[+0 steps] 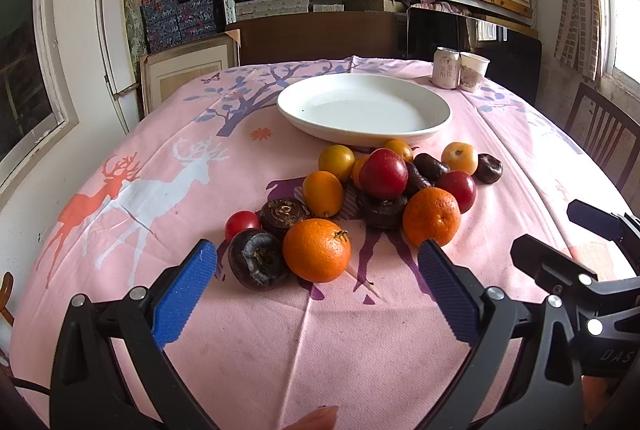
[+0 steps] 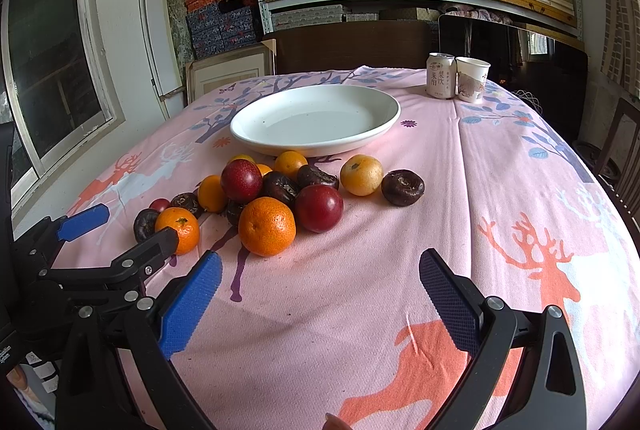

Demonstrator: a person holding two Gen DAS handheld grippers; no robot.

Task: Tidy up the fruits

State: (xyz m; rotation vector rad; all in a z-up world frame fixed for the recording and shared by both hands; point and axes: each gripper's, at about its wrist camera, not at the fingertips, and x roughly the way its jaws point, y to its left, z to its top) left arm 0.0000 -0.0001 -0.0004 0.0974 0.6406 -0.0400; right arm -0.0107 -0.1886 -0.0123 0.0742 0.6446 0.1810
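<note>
A pile of fruit lies on the pink tablecloth in front of an empty white plate [image 1: 364,109] [image 2: 316,119]: orange mandarins [image 1: 317,250] [image 2: 267,226], red plums [image 1: 383,173] [image 2: 319,207], yellow fruits [image 1: 460,157] [image 2: 361,175] and dark brown water chestnuts [image 1: 258,264] [image 2: 402,187]. My left gripper [image 1: 318,266] is open and empty, low over the cloth, with the nearest mandarin and a dark chestnut just beyond its fingers. My right gripper [image 2: 320,278] is open and empty, near the front of the pile, right of the left gripper [image 2: 120,234].
A drink can [image 2: 440,75] and a paper cup [image 2: 472,79] stand at the table's far right behind the plate. A dark wooden chair [image 1: 600,133] is at the right edge. Shelves with boxes fill the back wall.
</note>
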